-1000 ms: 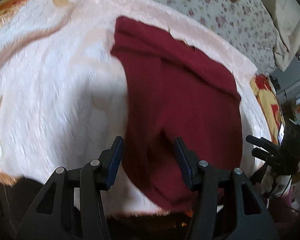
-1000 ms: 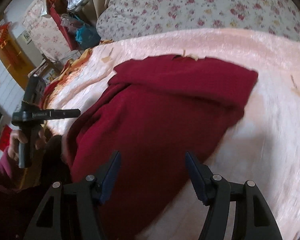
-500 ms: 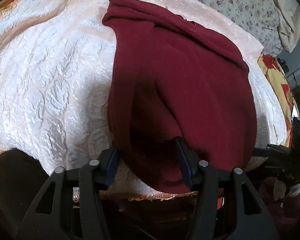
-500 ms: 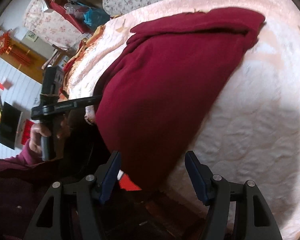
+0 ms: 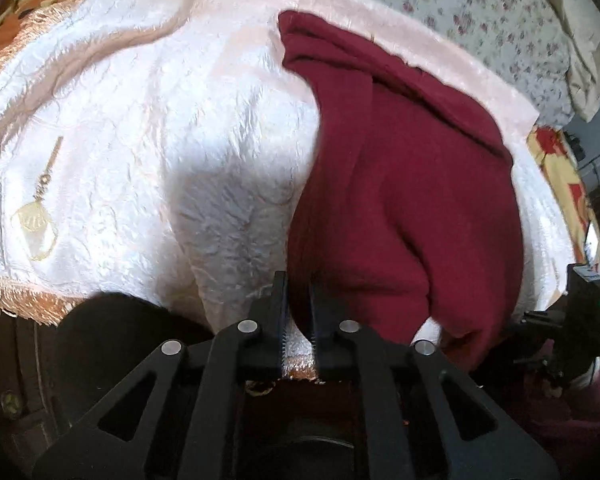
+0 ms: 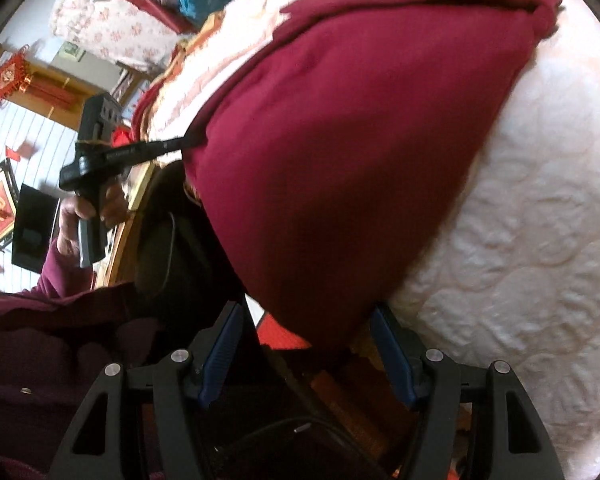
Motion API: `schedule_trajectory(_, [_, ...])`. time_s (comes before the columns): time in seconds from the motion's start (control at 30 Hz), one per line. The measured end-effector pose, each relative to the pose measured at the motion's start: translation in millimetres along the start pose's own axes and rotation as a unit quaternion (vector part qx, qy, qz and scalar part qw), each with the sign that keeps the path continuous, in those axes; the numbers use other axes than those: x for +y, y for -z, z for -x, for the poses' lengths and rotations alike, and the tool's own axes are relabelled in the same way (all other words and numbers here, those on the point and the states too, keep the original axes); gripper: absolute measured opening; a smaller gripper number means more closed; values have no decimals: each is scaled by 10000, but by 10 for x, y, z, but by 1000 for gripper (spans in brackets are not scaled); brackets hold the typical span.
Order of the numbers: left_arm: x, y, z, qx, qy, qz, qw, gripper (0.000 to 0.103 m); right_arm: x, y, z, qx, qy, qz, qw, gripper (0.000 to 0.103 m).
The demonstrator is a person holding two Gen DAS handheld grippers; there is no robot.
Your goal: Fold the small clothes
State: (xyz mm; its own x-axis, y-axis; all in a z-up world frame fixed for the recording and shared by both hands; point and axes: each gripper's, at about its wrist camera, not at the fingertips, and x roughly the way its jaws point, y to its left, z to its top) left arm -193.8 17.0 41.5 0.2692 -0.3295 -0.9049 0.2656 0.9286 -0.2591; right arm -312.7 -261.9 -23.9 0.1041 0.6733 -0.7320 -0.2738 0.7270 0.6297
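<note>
A dark red garment (image 5: pixel 412 184) lies on the pale pink bedspread (image 5: pixel 140 140) and hangs over its near edge. My left gripper (image 5: pixel 299 300) is shut on the garment's lower left edge at the bed's front. In the right wrist view the same garment (image 6: pixel 340 140) drapes down over the bed edge, and my right gripper (image 6: pixel 306 334) is open with its blue-padded fingers (image 6: pixel 392 356) on either side of the hanging hem. The left gripper (image 6: pixel 180 144) also shows there, clamped on the cloth's left edge.
A floral quilt (image 5: pixel 480 12) and a pillow (image 5: pixel 588 40) lie at the far side of the bed. An orange fringe (image 5: pixel 24 300) runs along the bedspread's near edge. Furniture and red wall ornaments (image 6: pixel 12 76) stand to the left in the right wrist view.
My left gripper has closed on the garment's lower edge; it was open half a second ago. My right gripper has dropped lower toward the hanging hem and stays open.
</note>
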Motion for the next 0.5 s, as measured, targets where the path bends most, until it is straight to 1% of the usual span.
schedule_trajectory(0.03, [-5,24,-36,86,-3,-16,10000,27,12,2,-38,80,-3,23,10000,64])
schedule_trajectory(0.07, [-6,37,-58,113,-7,-26,9999,34,21,7,-78,161,13,36,9999,64])
schedule_trajectory(0.1, [-18,44,-70,103,-5,-40,9999,44,19,10,-105,204,29,30,9998,64])
schedule_trajectory(0.13, [-42,41,-83,67,19,-73,9999,48,10,6,-125,227,29,13,9997,64])
schedule_trajectory(0.2, [-73,55,-94,54,2,-138,9999,52,2,-23,-169,209,13,-20,9998,64])
schedule_trajectory(0.3, [-156,63,-159,111,7,-205,9997,59,62,-65,-213,63,-206,22,9998,64])
schedule_trajectory(0.43, [-287,101,-222,309,-46,-549,9980,59,225,-86,-133,-207,-640,321,9972,64])
schedule_trajectory(0.5, [-311,115,-250,382,37,-578,9976,59,245,-102,-90,-345,-805,368,9955,64])
